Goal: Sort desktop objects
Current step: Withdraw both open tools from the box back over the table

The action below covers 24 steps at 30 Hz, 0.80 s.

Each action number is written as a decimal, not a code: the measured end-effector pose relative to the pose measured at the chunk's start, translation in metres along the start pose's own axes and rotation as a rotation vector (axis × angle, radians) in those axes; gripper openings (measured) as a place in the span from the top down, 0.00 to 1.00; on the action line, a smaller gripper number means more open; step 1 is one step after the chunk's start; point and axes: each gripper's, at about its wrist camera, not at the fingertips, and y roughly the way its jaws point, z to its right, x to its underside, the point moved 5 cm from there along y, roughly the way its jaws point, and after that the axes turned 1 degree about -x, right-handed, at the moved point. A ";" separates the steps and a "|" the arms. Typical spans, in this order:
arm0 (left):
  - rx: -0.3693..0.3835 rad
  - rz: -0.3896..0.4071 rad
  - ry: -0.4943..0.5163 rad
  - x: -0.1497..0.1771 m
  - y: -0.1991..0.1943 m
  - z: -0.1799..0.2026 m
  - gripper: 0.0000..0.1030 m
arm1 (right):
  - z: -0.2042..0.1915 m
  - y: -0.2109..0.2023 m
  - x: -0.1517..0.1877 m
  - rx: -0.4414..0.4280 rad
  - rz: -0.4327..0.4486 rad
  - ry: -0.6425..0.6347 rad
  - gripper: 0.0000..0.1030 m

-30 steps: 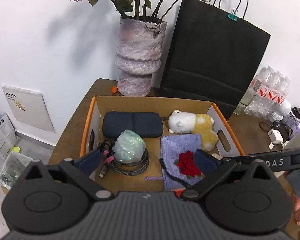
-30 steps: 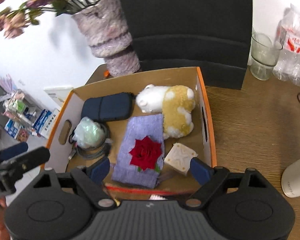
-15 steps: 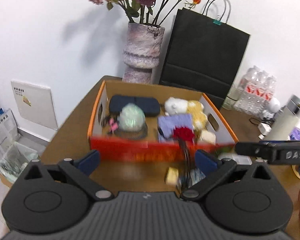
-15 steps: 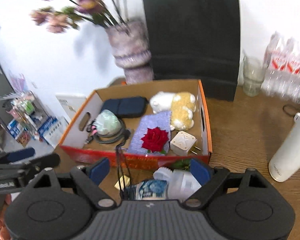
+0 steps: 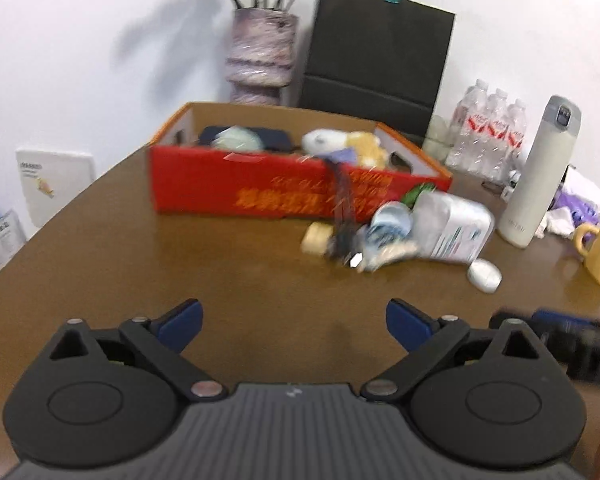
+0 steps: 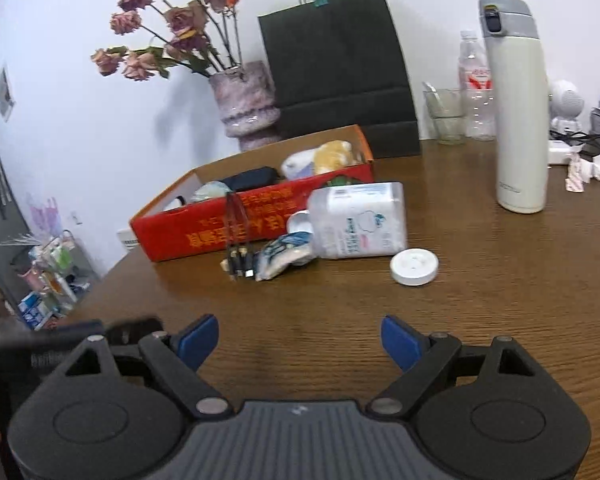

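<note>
A red cardboard box [image 5: 260, 196] [image 6: 220, 232] sits mid-table and holds a plush toy [image 5: 340, 142], a dark pouch [image 6: 252, 178] and a pale green bundle [image 5: 236, 140]. Loose in front of it lie a white tissue pack [image 6: 358, 220] [image 5: 452, 226], a black cable [image 6: 238, 236] hanging over the box wall, a small blue-white packet [image 6: 284, 254], a yellow block [image 5: 316, 238] and a white round puck [image 6: 414, 266] [image 5: 484, 274]. My left gripper [image 5: 294, 322] and my right gripper [image 6: 300, 340] both stand open over bare wood, well short of the pile, holding nothing.
A white flask [image 6: 518, 112] stands at the right, with water bottles [image 5: 486, 136], a glass [image 6: 446, 116] and a yellow mug [image 5: 598, 254] nearby. A vase of dried roses [image 6: 246, 104] and a black paper bag [image 6: 340, 68] stand behind the box. The table edge curves away on the left.
Both grippers have pulled back and down from over the box toward the near table. The box interior is now seen from the side, and the loose pile has come into view.
</note>
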 end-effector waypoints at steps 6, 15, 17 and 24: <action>-0.030 0.038 0.183 -0.044 0.056 0.042 0.31 | 0.008 0.007 -0.009 -0.014 0.022 0.003 0.15; -0.016 -0.003 0.115 -0.057 0.092 0.038 0.96 | 0.030 0.019 -0.016 0.008 0.033 0.022 0.15; -0.002 0.042 0.162 -0.074 0.080 0.040 0.97 | 0.031 0.024 -0.017 -0.010 0.024 0.029 0.15; 0.016 0.056 0.151 -0.164 0.114 0.031 0.78 | 0.023 0.039 -0.010 -0.054 -0.004 0.015 0.15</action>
